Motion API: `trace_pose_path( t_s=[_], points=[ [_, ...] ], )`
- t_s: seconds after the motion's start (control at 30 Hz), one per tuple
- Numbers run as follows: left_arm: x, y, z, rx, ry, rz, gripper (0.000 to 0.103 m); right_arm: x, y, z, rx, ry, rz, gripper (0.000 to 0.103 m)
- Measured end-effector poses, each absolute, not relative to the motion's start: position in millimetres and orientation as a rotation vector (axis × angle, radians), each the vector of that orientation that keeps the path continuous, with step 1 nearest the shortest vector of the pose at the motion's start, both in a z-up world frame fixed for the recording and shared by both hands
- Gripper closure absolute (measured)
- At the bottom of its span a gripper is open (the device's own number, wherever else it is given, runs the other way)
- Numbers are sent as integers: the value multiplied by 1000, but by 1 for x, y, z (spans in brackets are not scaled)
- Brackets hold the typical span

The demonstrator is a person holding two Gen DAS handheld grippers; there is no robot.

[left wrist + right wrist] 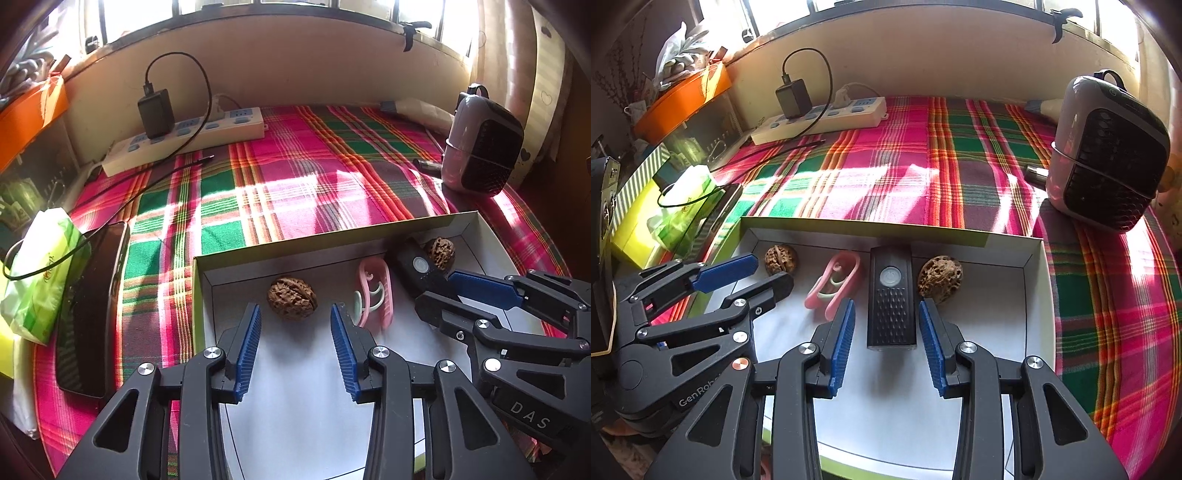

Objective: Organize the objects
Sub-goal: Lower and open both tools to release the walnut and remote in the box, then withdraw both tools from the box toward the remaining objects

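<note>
A shallow white box (295,254) (1030,295) lies on the plaid cloth. In it are two walnuts, a pink clip and a black remote. My left gripper (295,314) is open and empty over the box, just short of the left walnut (291,299) (781,259). The pink clip (376,291) (836,284) lies to its right. My right gripper (886,310) is open, its fingers either side of the black remote (891,302) (417,269) without touching it. The right walnut (940,278) (439,253) lies beside the remote. Each gripper shows in the other's view, the right one (443,291) and the left one (772,275).
A small grey fan heater (480,147) (1104,151) stands at the right. A power strip with a black charger (184,136) (820,118) lies at the back. A phone (92,306) and a green tissue pack (40,273) lie left of the box.
</note>
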State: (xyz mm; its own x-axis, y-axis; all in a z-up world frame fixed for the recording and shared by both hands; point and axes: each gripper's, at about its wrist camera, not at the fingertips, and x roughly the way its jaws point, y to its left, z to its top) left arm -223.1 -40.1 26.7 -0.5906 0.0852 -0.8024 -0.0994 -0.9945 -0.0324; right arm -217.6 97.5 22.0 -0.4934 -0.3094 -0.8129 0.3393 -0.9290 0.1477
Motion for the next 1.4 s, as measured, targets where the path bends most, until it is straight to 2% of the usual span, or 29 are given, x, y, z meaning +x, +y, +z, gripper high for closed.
trace_pose_path(
  t_s=[0.93,1.4],
  points=[
    [-132,-35,59,-1228,-34,2799,66,-143,124,54,1161,-8,-2549,65],
    [-84,-29,47,-1213,-68,2795,66,-100,144,55,1085,24,-2614,65]
  ],
)
